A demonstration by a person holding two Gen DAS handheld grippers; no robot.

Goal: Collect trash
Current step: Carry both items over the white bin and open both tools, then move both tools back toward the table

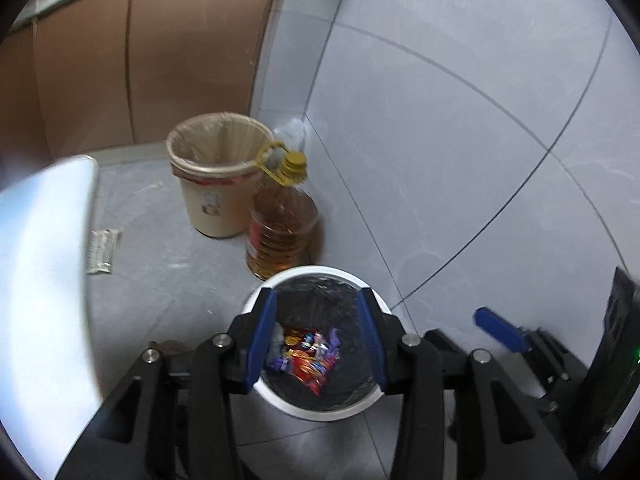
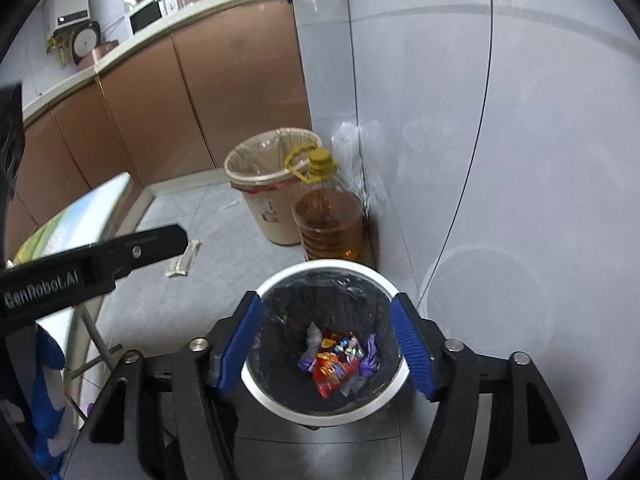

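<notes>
**Both grippers over the bin, nothing held**

Small white-rimmed bin (image 1: 320, 410) stands on the grey tiled floor (image 1: 168, 280), close to the pale tiled wall (image 1: 460, 140). It has a black liner. At the bottom lies a heap of bright wrappers (image 1: 306, 354), red, orange and purple, with a crumpled clear piece among them.

Left gripper (image 1: 316, 334): blue fingers (image 1: 262, 340) apart, roughly as wide as the bin's mouth in its own view, framing the wrappers below. Nothing between the pads; no contact with rim or liner that I can make out.

Right gripper (image 2: 326, 344): fingers (image 2: 412, 344) spread wider, each near the bin rim (image 2: 276, 400) on either side. Empty as well. Wrappers (image 2: 336, 364) show between them, down in the bin.

In the right view the left gripper's black body crosses the left edge; in the left view one blue finger of the right gripper shows at the right.

Further back, in the corner: a beige bin (image 1: 218, 184) with a clear liner, and just beside it an oil bottle (image 1: 282, 224) with yellow cap and handle, amber fill.

One pale wrapper (image 1: 103, 251) lies flat on the floor, left, well apart from both bins, near a white tabletop edge (image 1: 44, 240).
</notes>
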